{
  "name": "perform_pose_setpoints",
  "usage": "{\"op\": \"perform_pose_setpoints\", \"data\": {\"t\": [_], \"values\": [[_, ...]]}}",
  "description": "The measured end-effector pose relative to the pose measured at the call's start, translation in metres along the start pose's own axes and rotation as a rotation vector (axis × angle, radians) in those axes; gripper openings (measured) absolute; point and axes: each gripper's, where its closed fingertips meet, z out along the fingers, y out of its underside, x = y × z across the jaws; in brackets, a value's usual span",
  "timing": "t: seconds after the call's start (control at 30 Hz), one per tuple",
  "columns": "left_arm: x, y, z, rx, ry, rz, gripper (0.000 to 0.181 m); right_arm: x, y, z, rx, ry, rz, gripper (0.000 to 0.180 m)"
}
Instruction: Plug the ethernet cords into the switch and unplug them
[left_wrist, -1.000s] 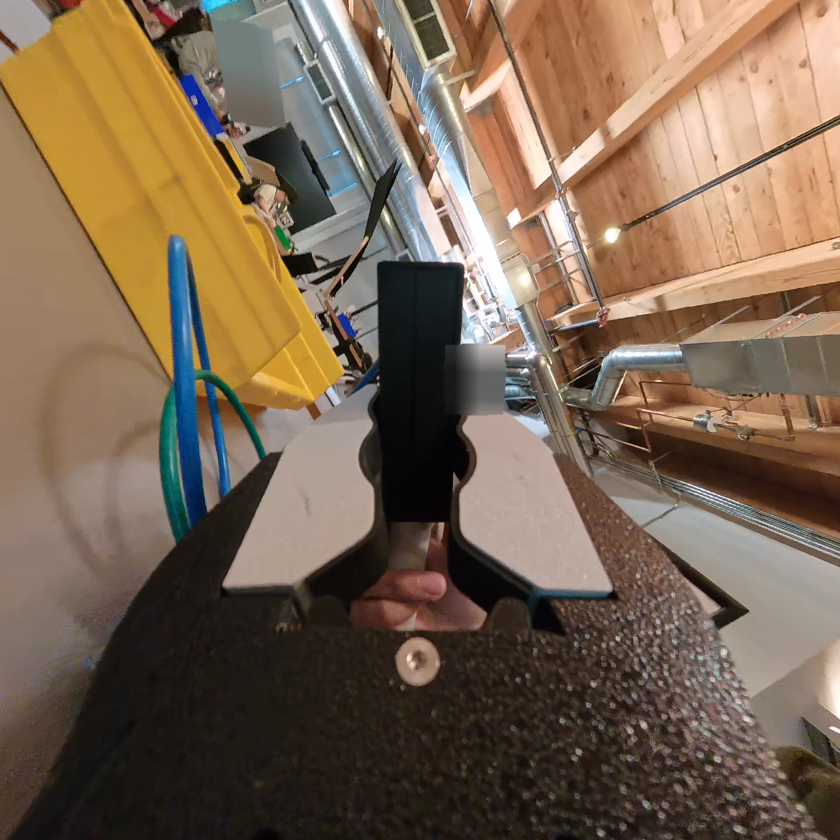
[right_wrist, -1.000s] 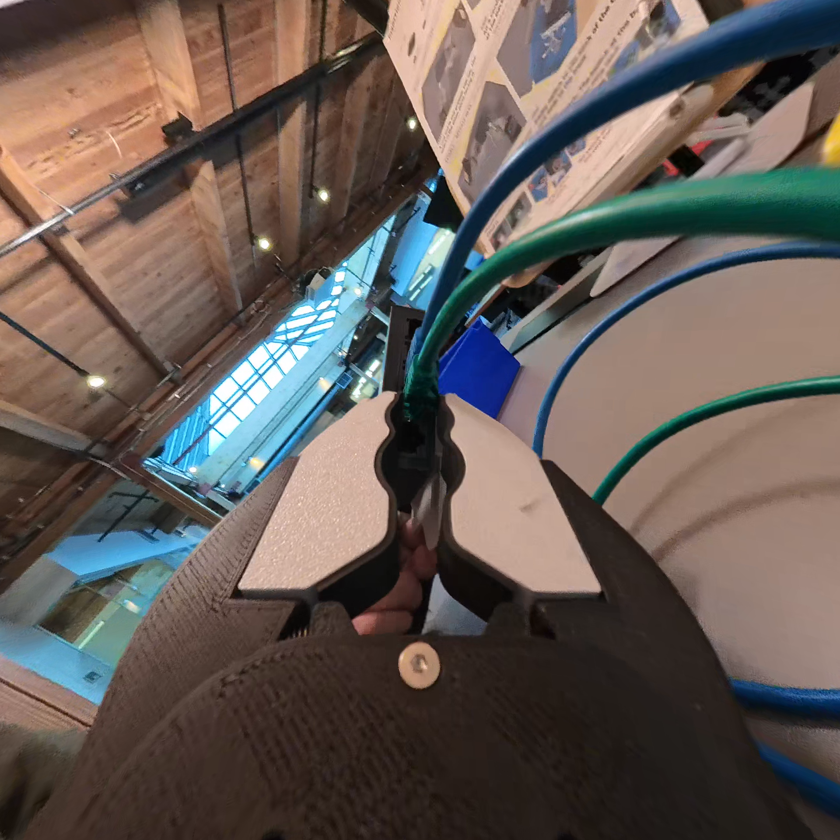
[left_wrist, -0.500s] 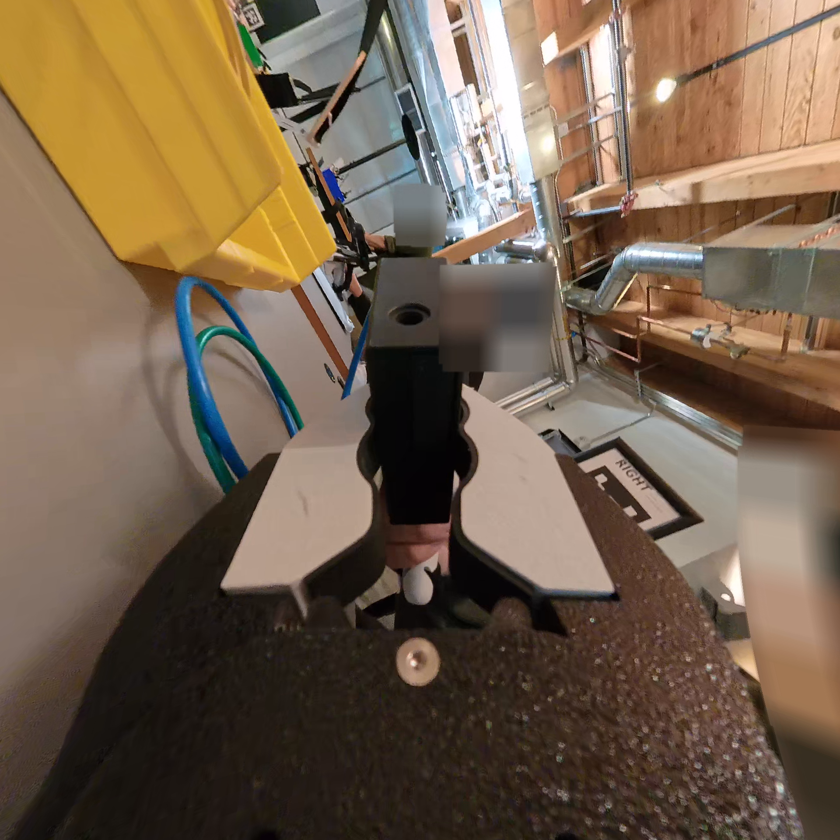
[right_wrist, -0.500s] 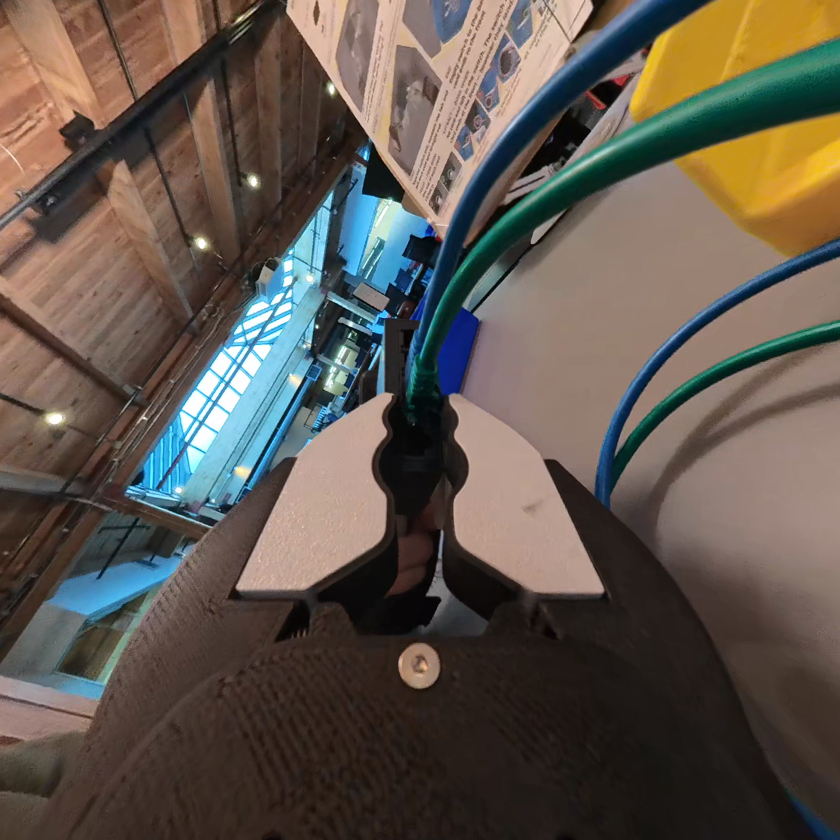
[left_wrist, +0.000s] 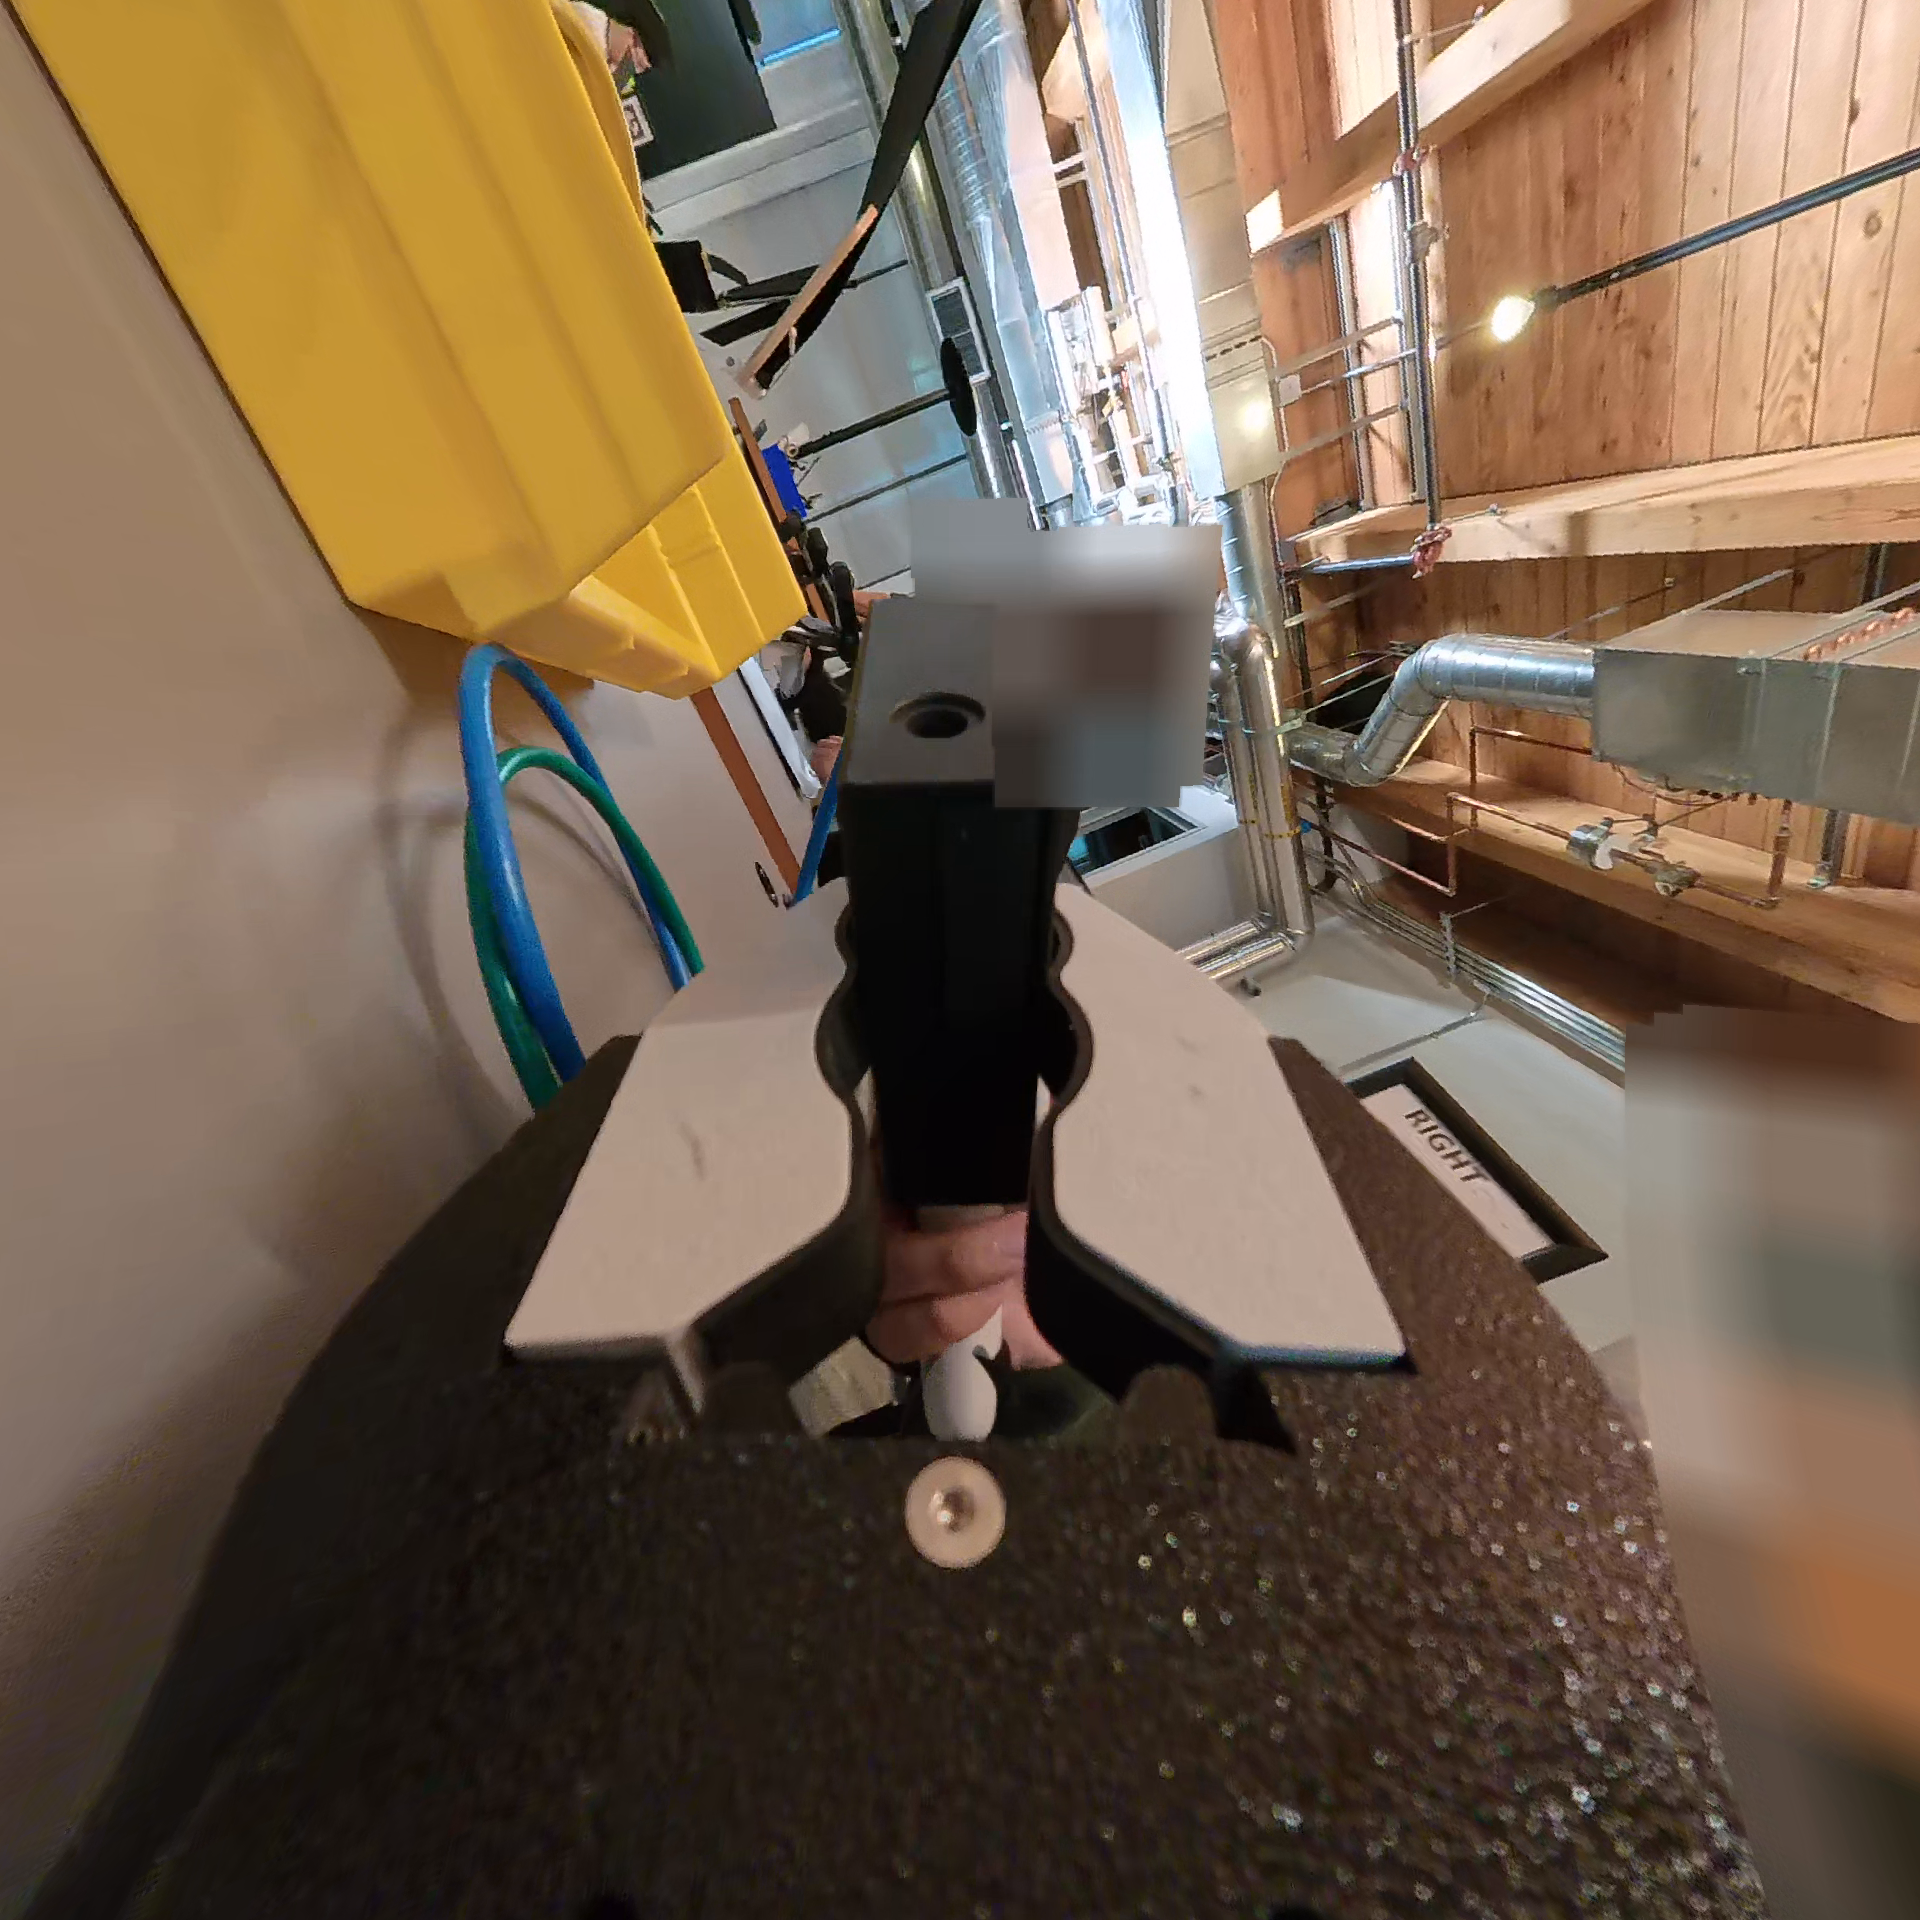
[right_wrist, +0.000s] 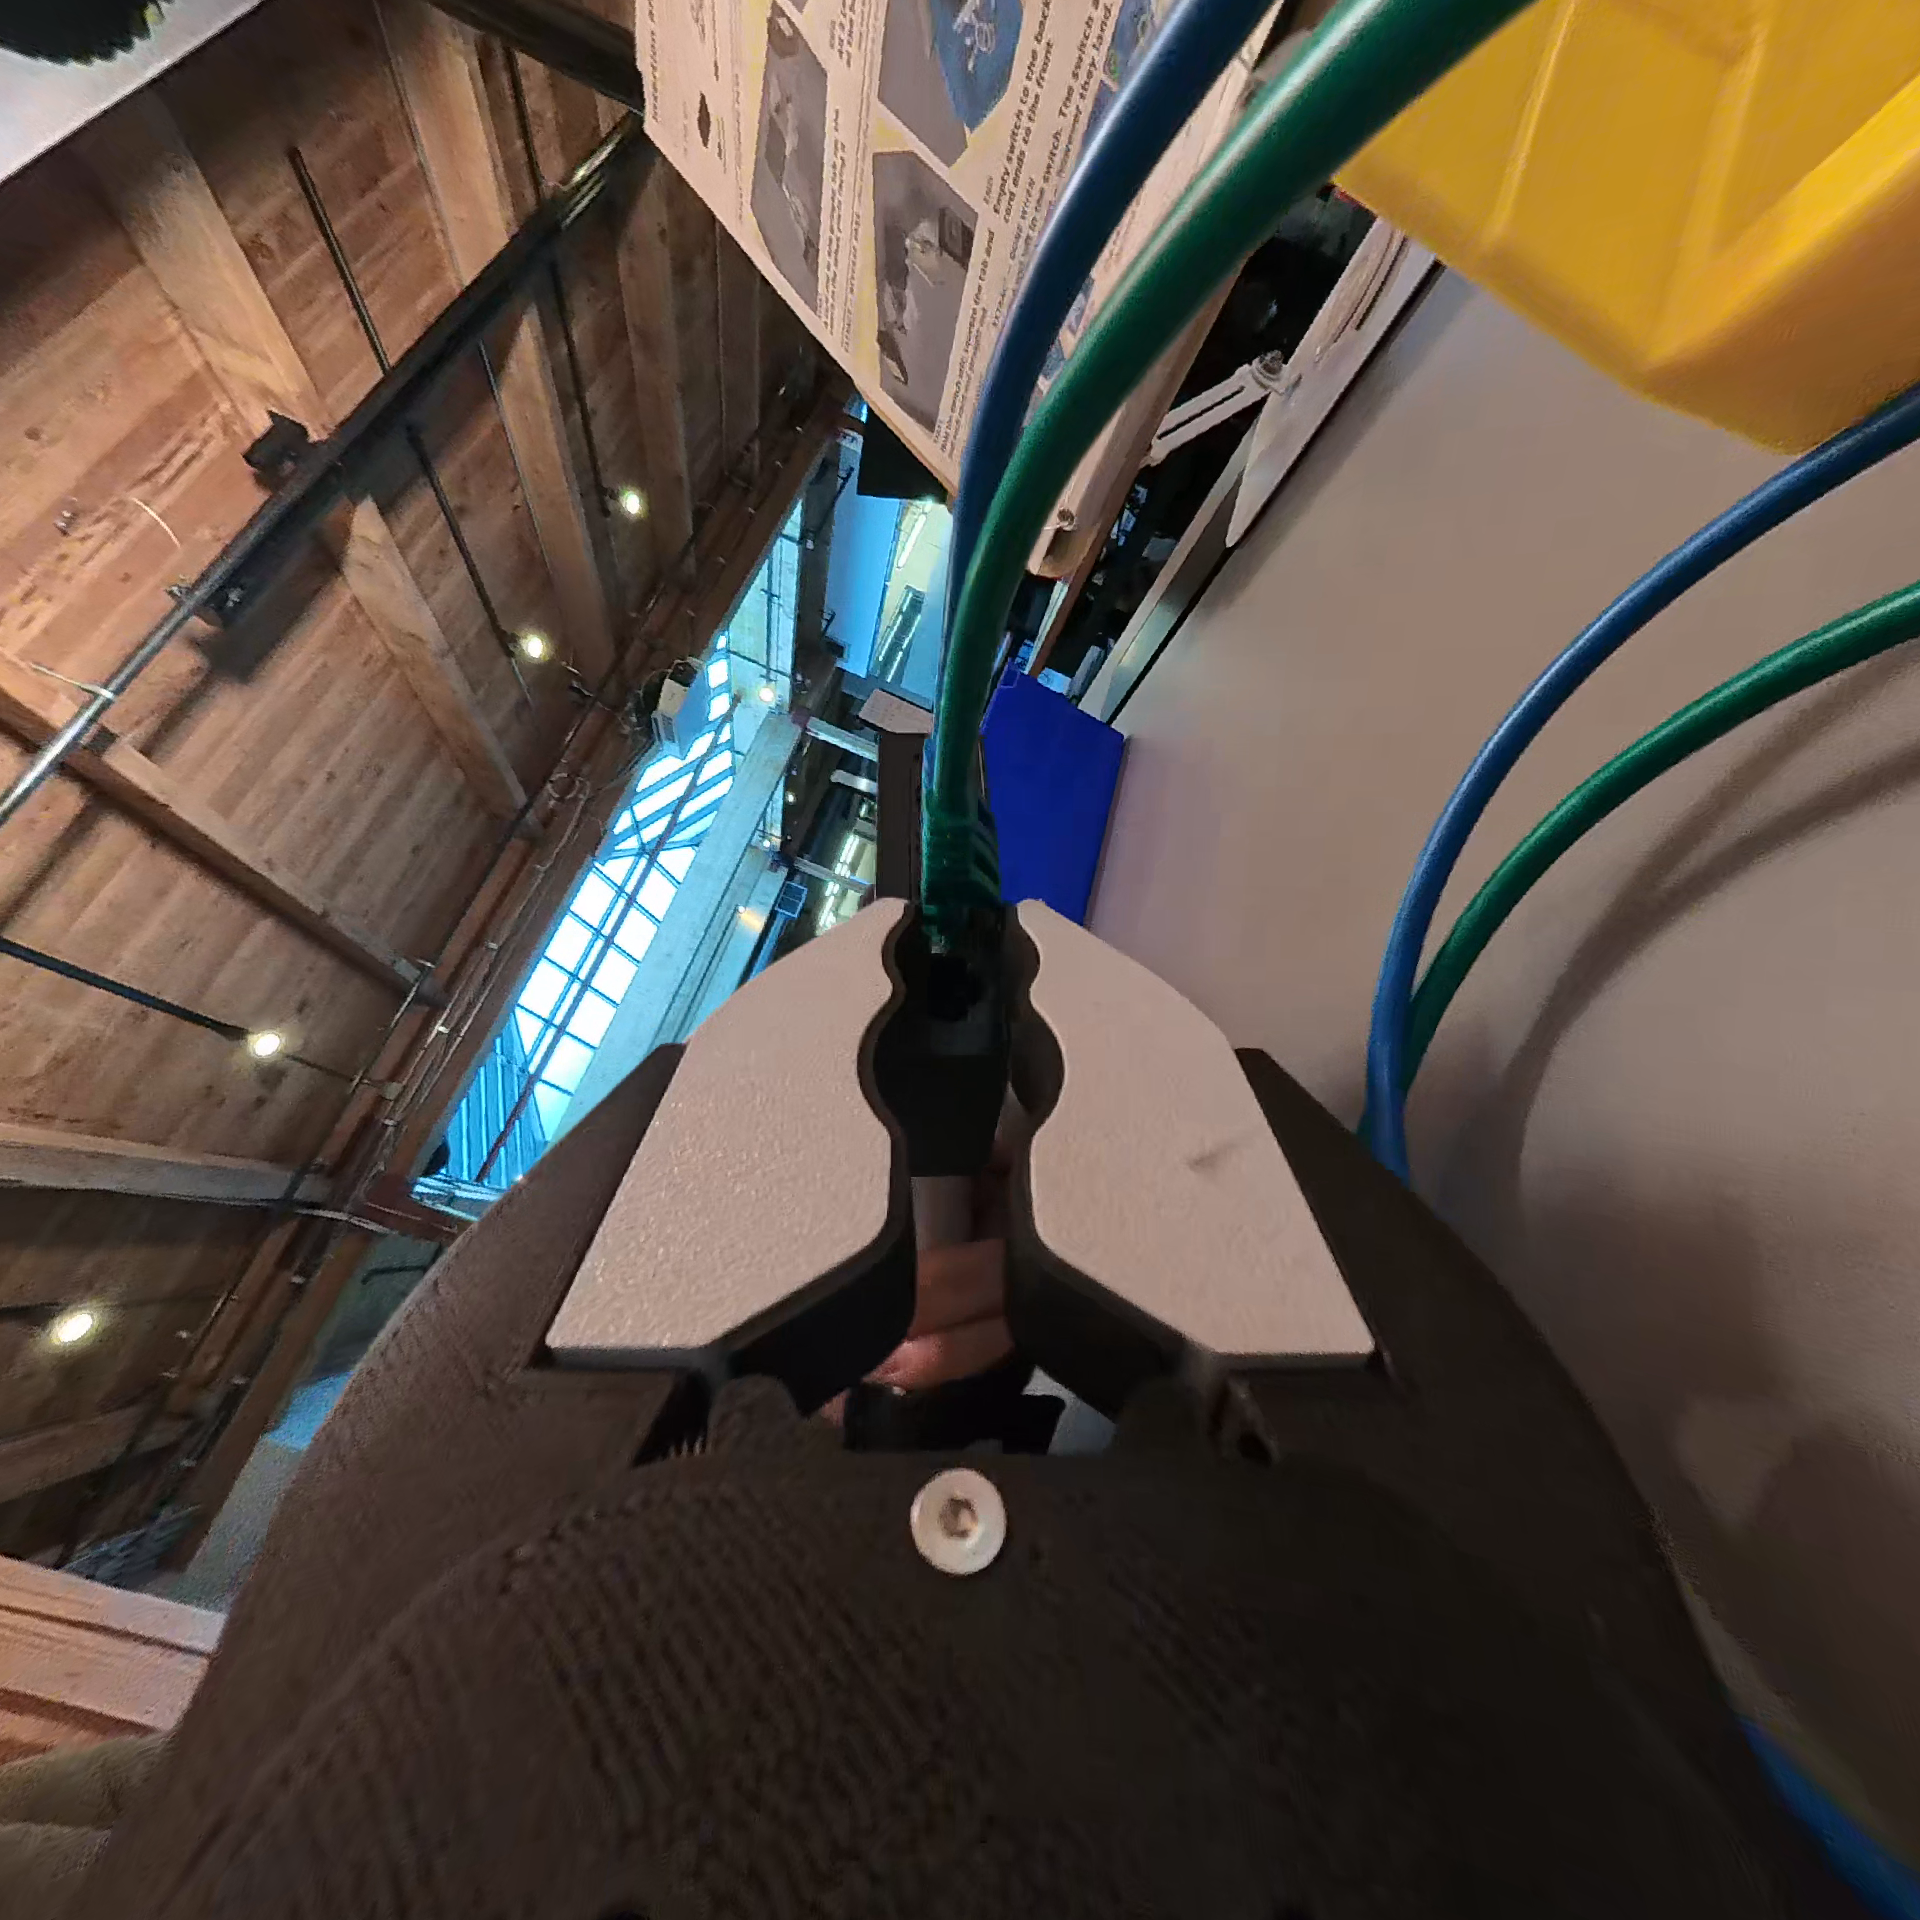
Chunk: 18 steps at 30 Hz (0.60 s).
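Note:
My left gripper is shut on the black switch, which stands up between the jaws; its end face with a round hole shows. A blue cord and a green cord loop on the table to the left. My right gripper is shut on the plug end of the green ethernet cord, which arcs up and to the right. The blue cord runs close behind it toward a black edge of the switch. I cannot tell whether either cord sits in a port.
A yellow bin stands on the pale table; it also shows in the right wrist view. A blue box and a printed sheet lie beyond. A framed sign lies to the right.
Both grippers have swung while keeping their hold. The switch's end face has come into sight in the left view. The yellow bin has come into the right view.

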Motion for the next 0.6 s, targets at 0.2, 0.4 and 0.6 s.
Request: {"op": "perform_pose_setpoints", "data": {"t": [0.2, 0.4, 0.6], "values": [[0.001, 0.0021, 0.0015, -0.022, -0.033, 0.088, 0.029, -0.0005, -0.0005, -0.0015, 0.015, -0.039, 0.002, 0.014], [0.0003, 0.0032, 0.0015, -0.04, -0.043, 0.142, 0.029, 0.0, -0.0004, -0.0018, 0.028, -0.051, -0.013, 0.014], [-0.0014, 0.0023, 0.0005, -0.044, -0.045, 0.167, 0.029, 0.0016, -0.0008, 0.001, 0.038, -0.061, -0.027, 0.014]]}}
